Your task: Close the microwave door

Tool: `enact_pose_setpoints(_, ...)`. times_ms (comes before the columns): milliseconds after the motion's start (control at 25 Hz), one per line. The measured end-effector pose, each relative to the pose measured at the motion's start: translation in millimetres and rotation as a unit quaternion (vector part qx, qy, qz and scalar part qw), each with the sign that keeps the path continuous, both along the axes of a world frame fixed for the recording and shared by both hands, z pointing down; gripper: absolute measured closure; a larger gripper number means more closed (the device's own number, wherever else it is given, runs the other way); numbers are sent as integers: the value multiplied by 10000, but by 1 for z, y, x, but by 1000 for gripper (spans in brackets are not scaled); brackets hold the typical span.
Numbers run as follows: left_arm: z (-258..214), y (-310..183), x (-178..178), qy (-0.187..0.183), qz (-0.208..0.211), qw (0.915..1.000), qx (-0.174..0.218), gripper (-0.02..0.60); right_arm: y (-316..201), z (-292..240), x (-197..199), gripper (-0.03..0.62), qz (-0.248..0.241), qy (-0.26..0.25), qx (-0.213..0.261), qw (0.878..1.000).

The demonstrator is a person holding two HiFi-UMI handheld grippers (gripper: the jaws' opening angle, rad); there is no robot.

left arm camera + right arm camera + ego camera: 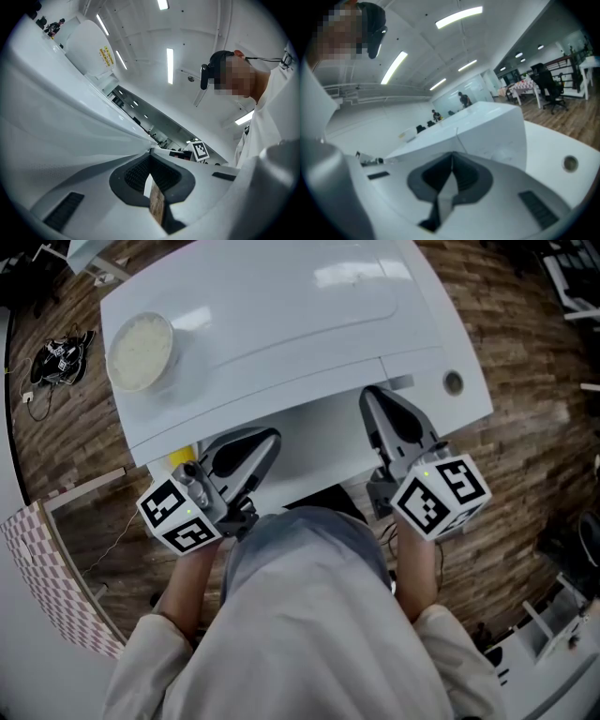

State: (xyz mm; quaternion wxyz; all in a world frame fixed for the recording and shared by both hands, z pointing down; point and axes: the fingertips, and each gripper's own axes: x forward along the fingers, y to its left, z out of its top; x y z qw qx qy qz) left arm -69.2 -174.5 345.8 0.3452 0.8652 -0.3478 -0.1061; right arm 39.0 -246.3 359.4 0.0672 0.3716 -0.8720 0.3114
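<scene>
No microwave shows in any view. In the head view my left gripper (268, 438) and right gripper (368, 394) are held close to the person's body, both pointing at the front edge of a white table (281, 296). Both are tilted upward, so each gripper view looks along the table's white side to the ceiling lights. The left gripper (150, 153) has its fingertips touching and holds nothing. The right gripper (452, 154) is likewise shut and empty. A marker cube sits on each gripper, near the hands.
A round white dish (141, 351) lies on the table's left part. A cable grommet (453, 382) is at its right corner. Wooden floor surrounds the table, with a tangle of cables (58, 357) at left and a checkered panel (37, 559) at lower left.
</scene>
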Motion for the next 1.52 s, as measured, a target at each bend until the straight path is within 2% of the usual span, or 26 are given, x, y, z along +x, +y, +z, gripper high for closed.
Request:
enact_pose_setpoints(200,-9,-1,-2,29,-160,9998,133,568,9,-1,-6,571,-271,-178,-33,9995)
enact_pose_setpoints(400,-13,1,-6,-105,-309,9992,248,568,22,-5,-12,571,-493,139,189,9985)
enact_pose_setpoints(520,-17,3,-7,-161,-388,9986,316,568,28,-13,-15,571,-607,166,305,9976)
enact_pose_setpoints(800,-29,13,-5,-382,-433,9974,432,568,46,-31,-13,571,-766,211,486,9957)
enact_pose_setpoints(1080,-39,17,1,-405,-566,9966,448,568,55,-49,-3,571,-798,236,660,9943)
enact_pose_setpoints(1240,-45,41,14,-382,-529,9961,587,568,86,-55,9,571,-897,393,860,9915)
enact_pose_setpoints(1520,-47,49,36,-331,-299,9970,634,568,103,-59,13,571,-1144,543,966,9872)
